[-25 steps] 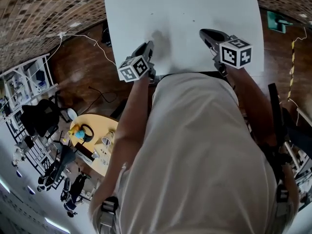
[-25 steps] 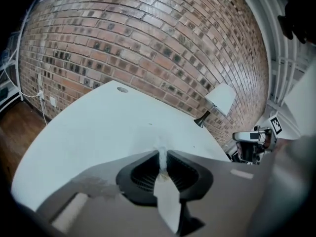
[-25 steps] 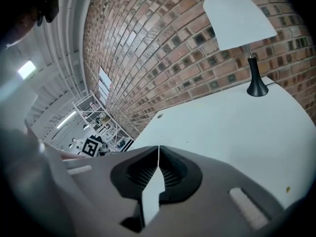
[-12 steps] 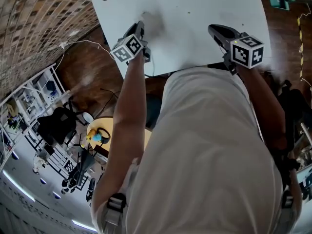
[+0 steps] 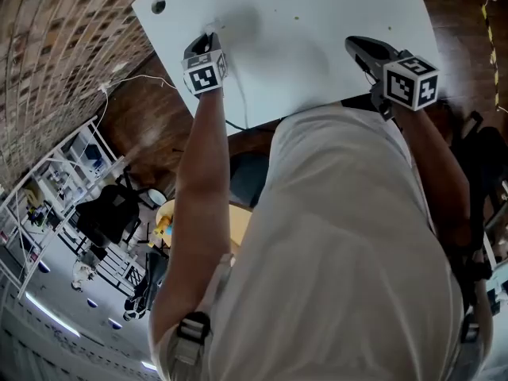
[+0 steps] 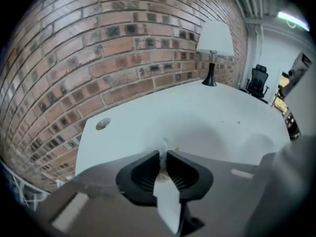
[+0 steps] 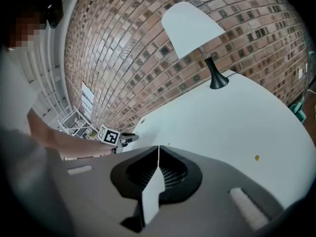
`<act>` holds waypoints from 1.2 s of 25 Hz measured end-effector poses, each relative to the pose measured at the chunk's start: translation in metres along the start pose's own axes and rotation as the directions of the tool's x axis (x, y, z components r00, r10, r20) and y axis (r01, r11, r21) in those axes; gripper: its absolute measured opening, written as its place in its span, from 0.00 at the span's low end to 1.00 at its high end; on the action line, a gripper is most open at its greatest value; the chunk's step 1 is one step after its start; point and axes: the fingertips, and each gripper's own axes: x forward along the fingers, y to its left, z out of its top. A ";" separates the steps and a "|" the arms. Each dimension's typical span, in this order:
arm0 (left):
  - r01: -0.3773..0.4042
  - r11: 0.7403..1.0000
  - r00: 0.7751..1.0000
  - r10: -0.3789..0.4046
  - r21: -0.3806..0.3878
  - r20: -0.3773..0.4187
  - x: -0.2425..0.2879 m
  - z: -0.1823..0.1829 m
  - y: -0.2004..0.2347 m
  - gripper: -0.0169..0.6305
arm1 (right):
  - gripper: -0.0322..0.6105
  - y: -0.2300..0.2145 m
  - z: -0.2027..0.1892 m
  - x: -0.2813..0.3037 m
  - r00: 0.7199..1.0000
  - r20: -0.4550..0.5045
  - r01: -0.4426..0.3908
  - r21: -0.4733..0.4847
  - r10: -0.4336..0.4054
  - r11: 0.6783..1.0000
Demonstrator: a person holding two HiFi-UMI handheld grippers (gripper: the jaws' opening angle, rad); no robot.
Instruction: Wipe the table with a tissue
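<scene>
White surface [image 5: 317, 22] fills the upper part of the head view, with one corner near the brick wall [image 6: 98, 48]. The wall runs along the far edge of the surface in both gripper views. A table lamp [image 7: 192, 26] with a white shade and a black base stands on the surface at the wall side.

The left gripper [image 5: 210, 34] is over the left part of the surface, near that corner, and points down at the top. Its jaws are clamped on a tissue [image 6: 162, 147]. The tissue is a small crumpled white wad that protrudes past the jaw tips. It appears to touch the surface, but the contact point is not clear.

The right gripper [image 5: 361, 46] is over the right part of the surface, well apart from the left gripper. Its jaws are closed flat against each other, with nothing between them.

A round grey grommet [image 5: 159, 6] sits in the surface corner, near the left gripper. A small yellow speck [image 7: 256, 157] lies on the surface, right of the right gripper.
</scene>
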 end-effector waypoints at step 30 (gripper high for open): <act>0.073 0.769 0.991 0.017 0.635 -0.136 0.023 0.001 -0.049 0.10 | 0.07 -0.010 0.011 -0.010 1.000 0.019 0.009 -0.011 -0.009 1.000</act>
